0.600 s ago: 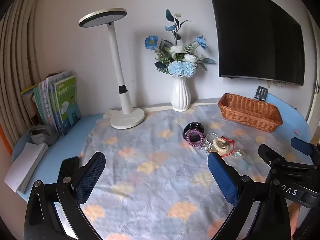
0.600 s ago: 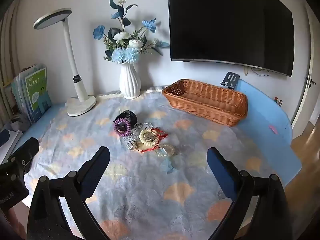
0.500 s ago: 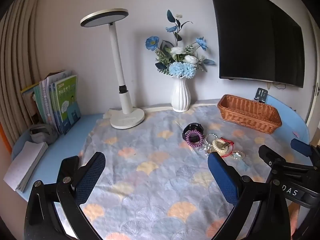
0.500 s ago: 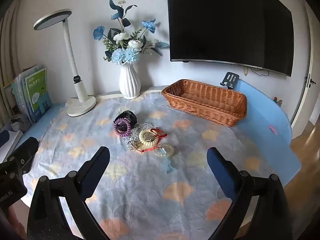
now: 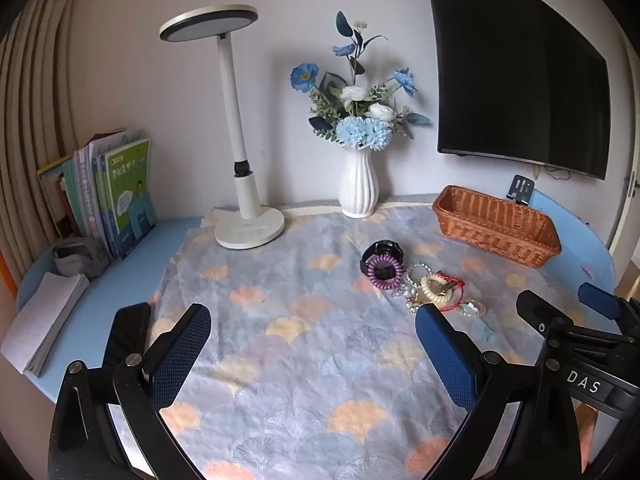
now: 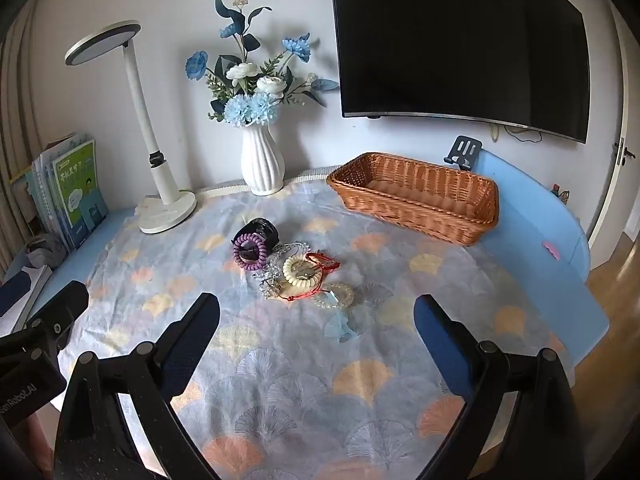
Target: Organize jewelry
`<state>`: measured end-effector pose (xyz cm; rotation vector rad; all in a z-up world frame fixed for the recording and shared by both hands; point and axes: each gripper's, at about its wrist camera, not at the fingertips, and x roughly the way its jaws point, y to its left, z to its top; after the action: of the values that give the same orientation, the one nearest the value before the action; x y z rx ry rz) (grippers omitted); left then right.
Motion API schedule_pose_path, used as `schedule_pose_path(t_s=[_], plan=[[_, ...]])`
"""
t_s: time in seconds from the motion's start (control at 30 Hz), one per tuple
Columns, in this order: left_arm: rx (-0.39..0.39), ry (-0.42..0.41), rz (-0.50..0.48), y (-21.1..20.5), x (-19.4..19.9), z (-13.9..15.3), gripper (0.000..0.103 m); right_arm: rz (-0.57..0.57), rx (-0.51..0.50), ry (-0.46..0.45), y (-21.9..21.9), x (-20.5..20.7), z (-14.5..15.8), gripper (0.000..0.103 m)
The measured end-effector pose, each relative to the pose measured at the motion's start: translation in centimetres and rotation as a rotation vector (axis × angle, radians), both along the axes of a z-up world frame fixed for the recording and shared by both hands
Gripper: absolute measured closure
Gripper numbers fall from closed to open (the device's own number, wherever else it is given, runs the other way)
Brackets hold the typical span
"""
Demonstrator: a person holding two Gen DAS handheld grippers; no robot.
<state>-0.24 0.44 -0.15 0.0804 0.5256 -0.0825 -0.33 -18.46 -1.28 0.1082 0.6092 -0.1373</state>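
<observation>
A small heap of jewelry lies on the patterned cloth [image 6: 288, 364]: a purple coil band [image 6: 250, 254] [image 5: 385, 272] leaning on a black watch [image 6: 266, 228] [image 5: 382, 250], a cream bead bracelet [image 6: 303, 272] [image 5: 436, 290] with a red cord [image 6: 326, 262], a silver chain [image 6: 276, 270] and a clear bracelet [image 6: 338, 296] [image 5: 472, 310]. A wicker basket [image 6: 416, 200] [image 5: 496, 224] stands empty behind it to the right. My left gripper [image 5: 312, 328] and my right gripper [image 6: 316, 314] hover open near the front, both short of the heap, nothing between their fingers.
A white desk lamp [image 5: 240, 184] and a white vase of blue flowers [image 5: 358, 184] stand at the back. Books [image 5: 116, 188] and a notepad [image 5: 38, 328] sit at the left edge. A dark screen [image 6: 460, 40] hangs on the wall. A phone stand [image 6: 464, 152] is behind the basket.
Both views have shifted only slightly; the grippers stay open and the jewelry has not moved.
</observation>
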Motion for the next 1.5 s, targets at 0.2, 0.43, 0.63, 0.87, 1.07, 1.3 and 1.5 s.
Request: schedule_pose_path(t_s=[0.2,0.43,0.63,0.87,1.07,1.3,1.5], plan=[[-0.017,0.010,0.000,0.3,0.0,0.0,0.001,0.004,0.011,0.012,0.1,0.1,-0.3,0.005],[-0.015,0.013,0.000,0.3,-0.2,-0.1,0.001,0.007,0.009,0.023,0.1,0.3,-0.2,0.005],[-0.003,-0.013,0.011,0.6,0.0,-0.5,0.001,0.009,0.010,0.028,0.2,0.3,-0.3,0.005],[-0.018,0.010,0.018,0.9,0.0,-1.1,0.001,0.027,0.034,0.028,0.4,0.2,-0.4,0.005],[-0.008,0.007,-0.002,0.3,-0.3,-1.1,0.001,0.026,0.024,0.032,0.5,0.2,-0.5,0.005],[-0.015,0.011,-0.013,0.4,-0.2,-1.2,0.001,0.024,0.028,0.042,0.5,0.4,-0.9,0.005],[-0.030,0.045,-0.023,0.7,0.8,-1.9,0.001,0.022,0.013,0.054,0.4,1.0,-1.4,0.005]])
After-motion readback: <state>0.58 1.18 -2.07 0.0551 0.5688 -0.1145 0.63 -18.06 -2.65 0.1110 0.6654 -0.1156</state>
